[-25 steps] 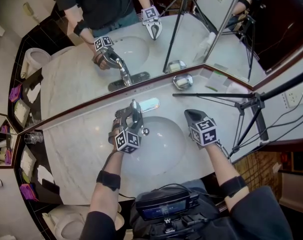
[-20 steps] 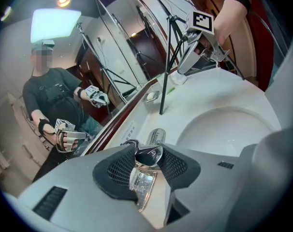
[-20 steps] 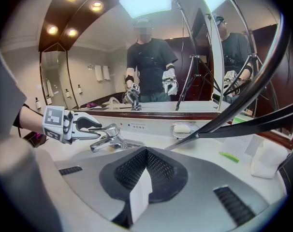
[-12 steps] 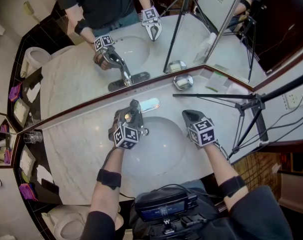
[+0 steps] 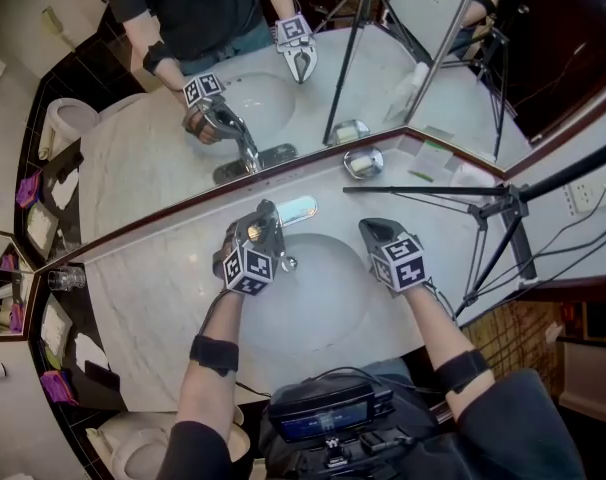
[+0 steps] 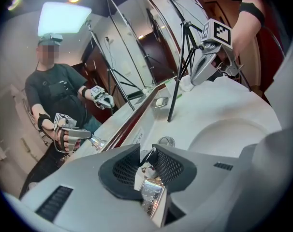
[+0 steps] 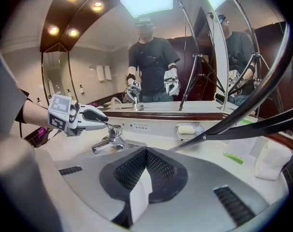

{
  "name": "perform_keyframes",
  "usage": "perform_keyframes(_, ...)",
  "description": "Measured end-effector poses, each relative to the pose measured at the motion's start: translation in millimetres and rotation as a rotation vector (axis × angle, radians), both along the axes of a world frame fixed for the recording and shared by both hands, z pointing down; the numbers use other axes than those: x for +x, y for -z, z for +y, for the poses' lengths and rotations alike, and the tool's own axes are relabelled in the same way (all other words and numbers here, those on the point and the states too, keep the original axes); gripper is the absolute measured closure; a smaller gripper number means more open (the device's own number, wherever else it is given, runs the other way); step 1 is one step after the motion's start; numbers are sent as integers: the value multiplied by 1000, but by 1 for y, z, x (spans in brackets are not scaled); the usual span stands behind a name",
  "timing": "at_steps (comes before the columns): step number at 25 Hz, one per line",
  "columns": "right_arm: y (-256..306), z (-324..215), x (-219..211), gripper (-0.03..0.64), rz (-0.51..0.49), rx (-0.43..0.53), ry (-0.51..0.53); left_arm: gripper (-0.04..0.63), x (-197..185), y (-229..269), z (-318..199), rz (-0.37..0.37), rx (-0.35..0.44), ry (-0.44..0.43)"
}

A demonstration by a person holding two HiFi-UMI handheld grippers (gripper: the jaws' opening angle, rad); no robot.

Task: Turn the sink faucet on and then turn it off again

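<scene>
In the head view the left gripper (image 5: 264, 226) reaches over the back rim of the white sink (image 5: 328, 303) to the chrome faucet (image 5: 281, 250). The faucet stands on the marble counter (image 5: 143, 308) just below the mirror (image 5: 163, 138). The right gripper (image 5: 367, 229) hovers over the sink's right side, apart from the faucet, and a soap dish (image 5: 364, 162) sits further back by the mirror. In the left gripper view the jaws have just been closing, and their meshed pads clench the faucet handle (image 6: 152, 193), a shiny lever that runs between them toward the camera. The right gripper shows beyond the basin, beside a black tripod leg (image 6: 178, 76). In the right gripper view the two jaws are pressed together with nothing between them. Beyond them, left of centre, the left gripper grips the top of the faucet from the left, and the soap dish lies to the faucet's right at the foot of the mirror.
</scene>
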State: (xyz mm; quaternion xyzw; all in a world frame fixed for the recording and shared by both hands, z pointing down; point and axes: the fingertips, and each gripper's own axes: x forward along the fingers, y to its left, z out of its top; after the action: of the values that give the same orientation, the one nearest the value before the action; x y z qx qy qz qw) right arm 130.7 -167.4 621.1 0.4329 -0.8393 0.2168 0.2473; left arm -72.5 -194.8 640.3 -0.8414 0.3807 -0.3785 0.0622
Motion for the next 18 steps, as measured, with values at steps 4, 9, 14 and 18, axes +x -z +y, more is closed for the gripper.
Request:
perform_keyframes(4,-2,1,-2,597,0,-6,4,509,-1,0,1,-4,-5,2)
perform_keyframes(9,-1,2,-5,597,-8,-5,11,506,-2,-1,5,-22,-16,14)
perform_keyframes(14,-1,6,-10,597,-19,-3,24,502,-3,7,20,-21,-16,18)
perform_keyframes(18,-2,9,-20,597,-28,-1,45,510,-15,22,40,-21,9,26)
